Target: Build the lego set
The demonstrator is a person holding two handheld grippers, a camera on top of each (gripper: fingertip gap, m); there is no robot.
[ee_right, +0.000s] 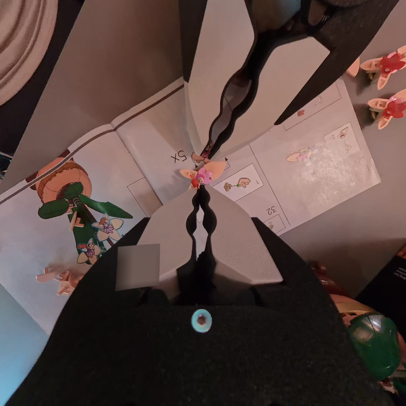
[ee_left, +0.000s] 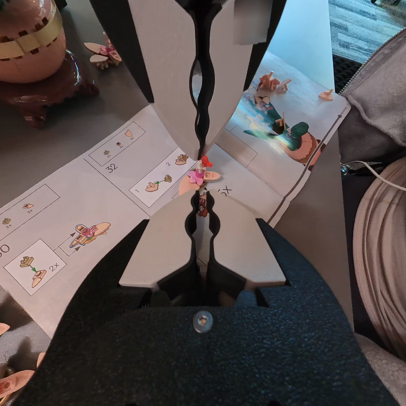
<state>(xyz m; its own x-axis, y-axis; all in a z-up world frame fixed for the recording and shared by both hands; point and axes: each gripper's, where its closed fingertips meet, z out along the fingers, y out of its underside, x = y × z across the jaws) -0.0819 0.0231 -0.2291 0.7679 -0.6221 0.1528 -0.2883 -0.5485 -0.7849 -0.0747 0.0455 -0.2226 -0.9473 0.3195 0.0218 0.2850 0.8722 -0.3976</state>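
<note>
My left gripper point(ee_left: 203, 193) is shut on the base of a small flower build. The build has peach petals point(ee_left: 186, 186), a pink flower point(ee_left: 195, 178) and a white peg point(ee_left: 200, 165) standing up from it. My right gripper point(ee_left: 201, 153) comes in from the far side, shut on a small red flower piece point(ee_left: 205, 160) that sits at the top of the peg. In the right wrist view, my right gripper point(ee_right: 199, 189) pinches the red piece point(ee_right: 194, 183) beside the pink flower point(ee_right: 205, 175). The left gripper point(ee_right: 205, 156) holds the build from above, over the peach petals point(ee_right: 216, 169).
The open instruction booklet point(ee_left: 87, 197) lies under both grippers. A pink and cream pot build point(ee_left: 28, 44) stands at far left, with finished petal clusters point(ee_left: 103, 52) beside it. Loose peach parts point(ee_left: 272, 82) lie on the booklet. Two red flowers point(ee_right: 388, 63) and a green part point(ee_right: 373, 340) lie nearby.
</note>
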